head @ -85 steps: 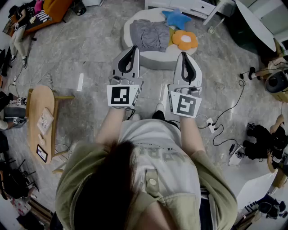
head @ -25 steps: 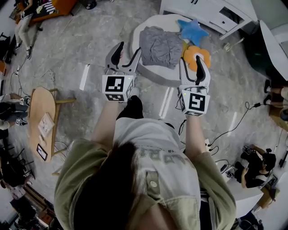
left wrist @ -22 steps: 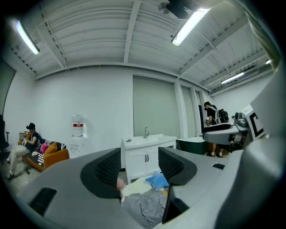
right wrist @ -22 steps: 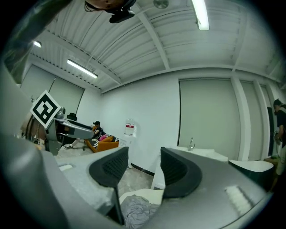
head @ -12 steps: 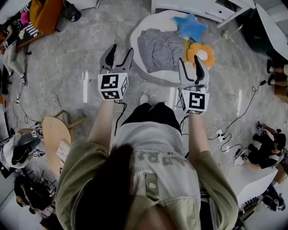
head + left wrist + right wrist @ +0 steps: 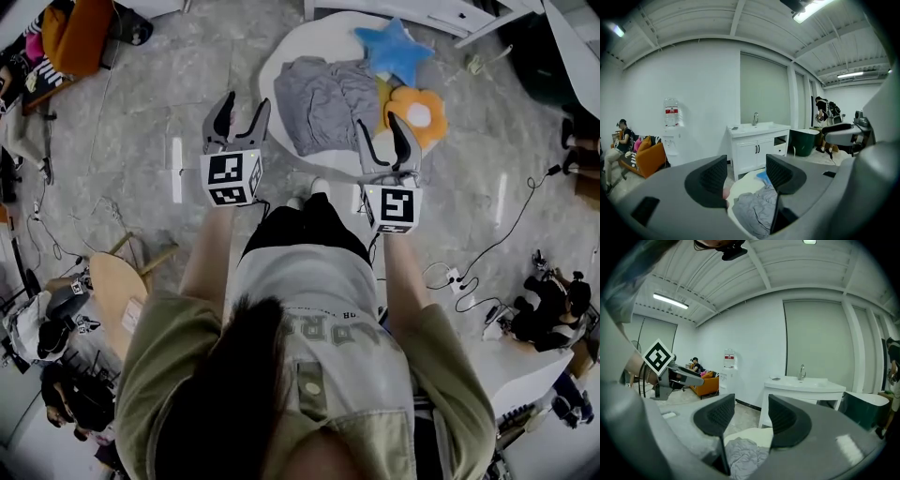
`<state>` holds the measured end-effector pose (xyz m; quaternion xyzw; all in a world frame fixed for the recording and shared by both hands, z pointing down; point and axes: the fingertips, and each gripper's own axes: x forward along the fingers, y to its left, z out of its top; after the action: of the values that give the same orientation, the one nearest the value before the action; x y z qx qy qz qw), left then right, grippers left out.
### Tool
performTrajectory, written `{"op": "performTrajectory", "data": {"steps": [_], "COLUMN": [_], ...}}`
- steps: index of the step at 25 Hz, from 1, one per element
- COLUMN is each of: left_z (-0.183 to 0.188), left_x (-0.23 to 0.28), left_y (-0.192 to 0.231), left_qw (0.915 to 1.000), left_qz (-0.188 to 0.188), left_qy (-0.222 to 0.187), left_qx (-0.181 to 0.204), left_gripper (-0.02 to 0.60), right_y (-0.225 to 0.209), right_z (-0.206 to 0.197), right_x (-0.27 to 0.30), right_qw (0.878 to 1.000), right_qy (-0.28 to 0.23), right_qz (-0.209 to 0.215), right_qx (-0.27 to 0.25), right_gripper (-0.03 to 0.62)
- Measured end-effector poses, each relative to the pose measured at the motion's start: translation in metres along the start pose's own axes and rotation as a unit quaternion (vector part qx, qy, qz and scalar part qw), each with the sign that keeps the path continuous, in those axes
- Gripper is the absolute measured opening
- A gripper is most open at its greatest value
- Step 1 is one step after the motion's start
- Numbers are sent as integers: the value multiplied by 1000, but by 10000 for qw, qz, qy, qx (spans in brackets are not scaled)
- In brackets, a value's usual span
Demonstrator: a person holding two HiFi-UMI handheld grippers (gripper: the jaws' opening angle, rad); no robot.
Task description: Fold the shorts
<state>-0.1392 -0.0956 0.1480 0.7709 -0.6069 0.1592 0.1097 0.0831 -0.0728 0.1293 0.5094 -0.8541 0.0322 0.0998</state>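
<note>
- the shorts (image 6: pixel 323 98) lie crumpled in a grey heap on a low round white table (image 6: pixel 269 75), near its front rim and not yet folded.
- a blue star cushion (image 6: pixel 394 49) and an orange flower cushion (image 6: pixel 418 112) share the table, just beside the right edge of the shorts.
- the left gripper (image 6: pixel 244 105) hangs over the floor left of the table, its jaws apart with nothing between them; the cloth shows only beyond them.
- the right gripper (image 6: pixel 380 131) hovers at the front rim near the flower cushion, its jaws also apart and empty.
- likely step: reaching in to spread the heap flat before any fold.
- risk: the cloth is bunched, so a jaw may pinch one layer or a stray fold, and the shorts would twist rather than open.
- risk: the right gripper is close to the flower cushion, so a wide reach could catch it or shove it aside.
- risk: pulling toward the person could drag the shorts over the rim onto the floor, since they lie close to it.
</note>
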Motion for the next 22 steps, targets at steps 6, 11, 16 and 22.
{"op": "performTrajectory", "data": {"steps": [6, 11, 16, 22], "left_z": [0, -3, -12, -47], "left_x": [44, 80, 110, 126], "left_y": [14, 36, 64, 87], "left_qw": [10000, 9994, 9972, 9944], "left_qz": [-26, -307, -682, -921], "left_qy": [46, 107, 250, 458], "left_qx": [26, 90, 158, 238], "left_gripper": [259, 259, 259, 259], "right_y": [-4, 2, 5, 17], "right_z": [-7, -13, -30, -74], "right_x": [38, 66, 89, 99], "right_qw": [9999, 9992, 9954, 9912], "right_qy": [133, 266, 455, 795], "right_qz": [0, -254, -791, -1033], "right_qx": [99, 174, 300, 235], "right_gripper": [215, 215, 215, 215]}}
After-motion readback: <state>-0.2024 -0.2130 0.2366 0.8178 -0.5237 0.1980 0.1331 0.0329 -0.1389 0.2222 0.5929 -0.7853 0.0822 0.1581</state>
